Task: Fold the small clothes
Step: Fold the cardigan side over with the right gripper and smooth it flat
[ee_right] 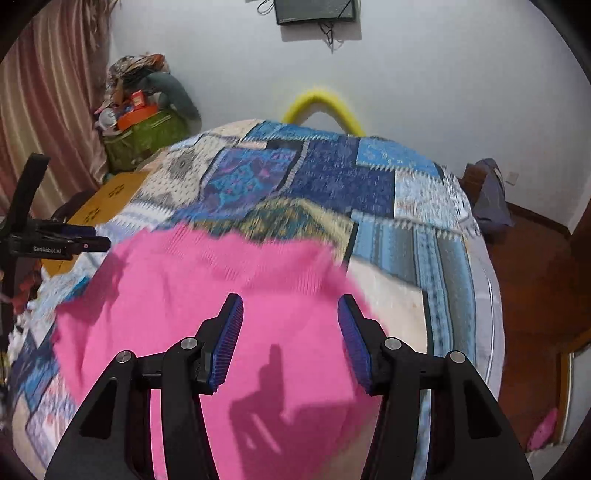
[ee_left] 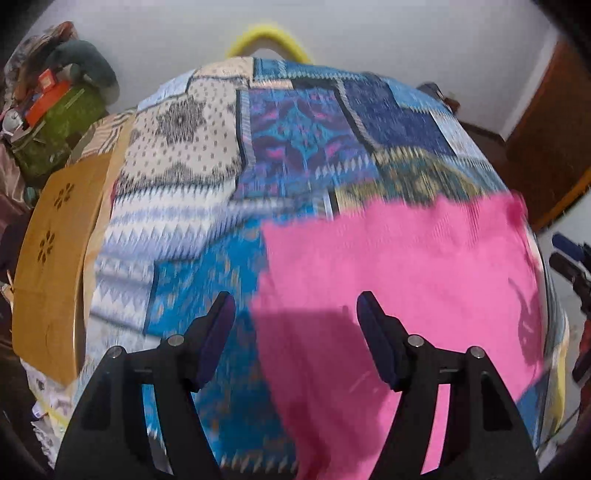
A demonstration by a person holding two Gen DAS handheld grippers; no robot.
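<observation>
**Now both grippers hang open over the pink garment**

Here the left gripper [ee_left: 295, 306] stands with its jaws spread wide and nothing between the pads; it hangs tilted steeply down above the near left edge of the pink knit garment [ee_left: 399, 280], one finger over the patchwork bedspread [ee_left: 295, 140], the other over pink cloth. Over to the right gripper [ee_right: 291, 310]: jaws parted too, a bit narrower, empty, angled down above the garment's near half [ee_right: 207, 295]. The garment lies spread on the bedspread [ee_right: 369, 184], ribbed edge toward the far side. Both views are smeared by blur.

The right wrist view alone catches the left gripper from the side at the frame's left edge [ee_right: 79, 236], plus a wall-mounted screen [ee_right: 314, 11] and pink curtain [ee_right: 48, 110]. The left wrist view alone shows the tan board with flower cut-outs [ee_left: 55, 251] up close beside the bed.
</observation>
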